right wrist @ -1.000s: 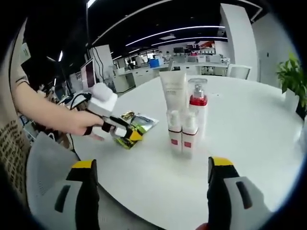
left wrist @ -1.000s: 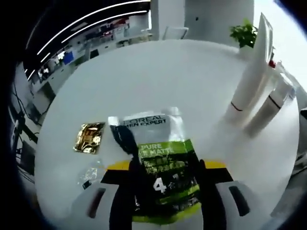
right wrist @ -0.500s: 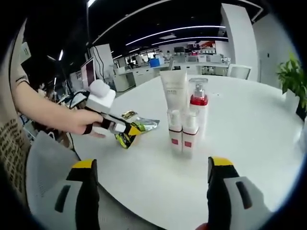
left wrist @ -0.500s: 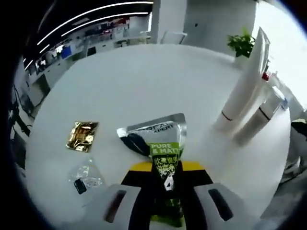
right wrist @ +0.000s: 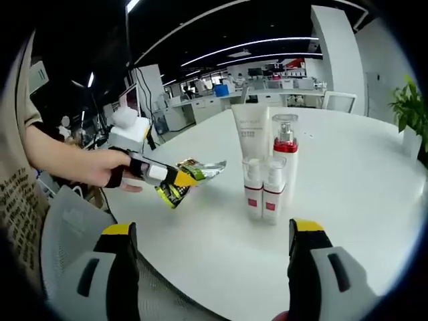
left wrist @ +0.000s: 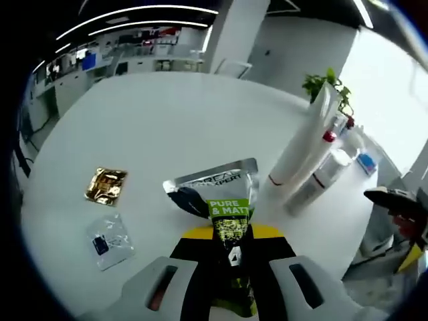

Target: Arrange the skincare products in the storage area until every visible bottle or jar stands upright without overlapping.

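Observation:
My left gripper is shut on a silver and green sachet, which it holds a little above the white table. In the right gripper view a person's hand holds that left gripper, and the sachet sticks out tilted from its jaws. A white tube, a pump bottle with a red band and two small white bottles stand upright in a tight group at mid table. My right gripper is open near the table's edge, with nothing between its jaws.
A gold sachet and a small clear packet lie flat on the table to the left of the held sachet. A potted plant stands at the far edge. Office desks and chairs lie beyond the table.
My left gripper's jaws have shut on the silver and green sachet and lifted it off the table. My right gripper stays open and has hardly moved.

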`<state>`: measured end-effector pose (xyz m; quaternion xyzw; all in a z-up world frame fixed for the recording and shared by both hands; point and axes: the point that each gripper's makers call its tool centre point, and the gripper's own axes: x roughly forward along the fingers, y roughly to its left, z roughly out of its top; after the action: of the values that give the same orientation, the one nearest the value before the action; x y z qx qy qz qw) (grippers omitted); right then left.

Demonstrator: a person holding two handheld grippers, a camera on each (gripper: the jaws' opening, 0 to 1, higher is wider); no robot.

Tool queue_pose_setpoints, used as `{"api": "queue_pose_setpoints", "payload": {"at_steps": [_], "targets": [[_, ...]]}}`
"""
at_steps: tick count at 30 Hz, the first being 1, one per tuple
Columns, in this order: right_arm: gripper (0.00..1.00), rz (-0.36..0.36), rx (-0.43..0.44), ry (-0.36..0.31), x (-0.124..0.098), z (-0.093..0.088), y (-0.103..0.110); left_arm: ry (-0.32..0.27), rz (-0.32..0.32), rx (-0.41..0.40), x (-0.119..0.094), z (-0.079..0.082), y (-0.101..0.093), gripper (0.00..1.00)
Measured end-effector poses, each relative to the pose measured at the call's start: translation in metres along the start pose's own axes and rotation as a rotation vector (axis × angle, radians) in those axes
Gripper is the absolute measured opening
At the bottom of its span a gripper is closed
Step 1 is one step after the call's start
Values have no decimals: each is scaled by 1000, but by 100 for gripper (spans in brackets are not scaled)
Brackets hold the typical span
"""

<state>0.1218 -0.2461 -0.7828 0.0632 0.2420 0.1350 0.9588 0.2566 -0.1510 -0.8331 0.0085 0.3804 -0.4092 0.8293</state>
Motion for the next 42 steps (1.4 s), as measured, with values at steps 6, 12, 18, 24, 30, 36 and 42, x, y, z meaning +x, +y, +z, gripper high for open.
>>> {"api": "queue_pose_setpoints", "payload": {"at_steps": [6, 12, 18, 24, 30, 36, 42], "targets": [[89, 42, 56, -50, 0, 13, 9, -43, -28, 9, -23, 6, -10, 13], [86, 81, 107, -104, 5, 30, 25, -87, -68, 4, -45, 16, -24, 13], [80, 132, 149, -139, 9, 46, 38, -126, -87, 79, -67, 24, -37, 14], [75, 167, 181, -176, 11, 59, 44, -170, -109, 127, -94, 32, -52, 14], [66, 236, 253, -251, 11, 84, 61, -203, -132, 169, -115, 36, -65, 14], [56, 287, 331, -314, 13, 104, 72, -226, -169, 186, -129, 35, -76, 14], [49, 310, 376, -358, 17, 119, 78, -234, -218, 243, -138, 30, -90, 14]]}}
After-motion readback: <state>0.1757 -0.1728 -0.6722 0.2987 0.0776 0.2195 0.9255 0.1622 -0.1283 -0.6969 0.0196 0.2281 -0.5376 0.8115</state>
